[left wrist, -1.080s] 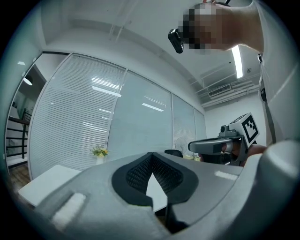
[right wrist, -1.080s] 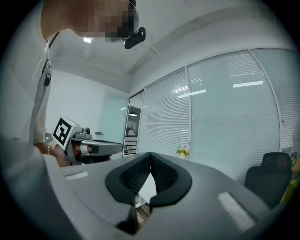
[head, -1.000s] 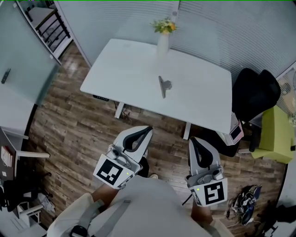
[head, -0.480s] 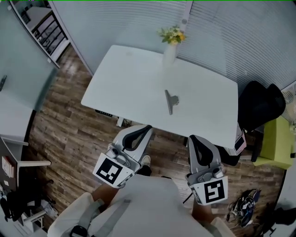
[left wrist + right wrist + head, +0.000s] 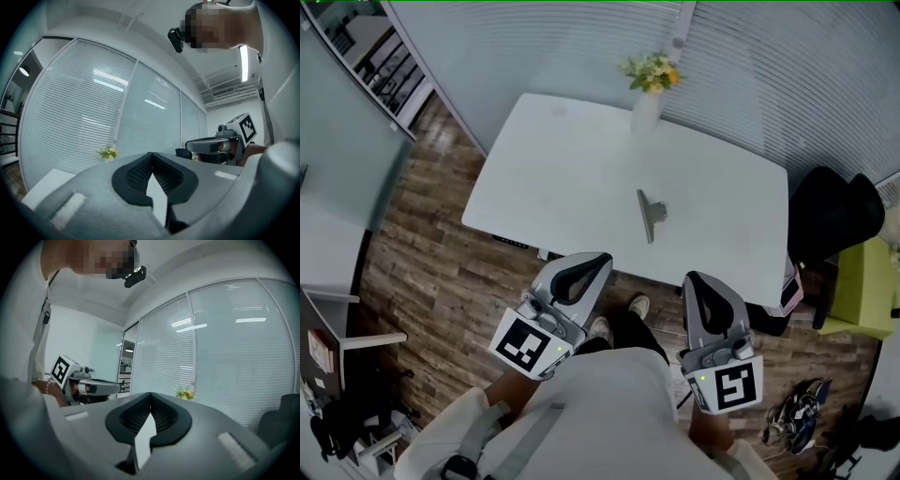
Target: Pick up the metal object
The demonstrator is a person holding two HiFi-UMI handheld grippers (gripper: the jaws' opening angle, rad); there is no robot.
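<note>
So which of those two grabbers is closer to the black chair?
Right. The right gripper is left of and below the black chair in the head view; the left gripper is farther left.

The left hand-held gripper's (image 5: 151, 159) own body hides the vase (image 5: 645, 112) below the flowers (image 5: 108, 152) in its view.

Both grippers sit in the lower half of the head view, held out side by side in front of the person's chest. The left gripper (image 5: 594, 262) angles up and to the right, with the left cube (image 5: 525, 345) at its lower-left end. The right gripper (image 5: 697, 280) points almost straight up the frame, with the right cube (image 5: 728, 388) below it. Each pair of jaws is pressed together with nothing between. The left forearm (image 5: 508, 394) and right forearm (image 5: 710, 433) run back toward the bottom edge.
</note>
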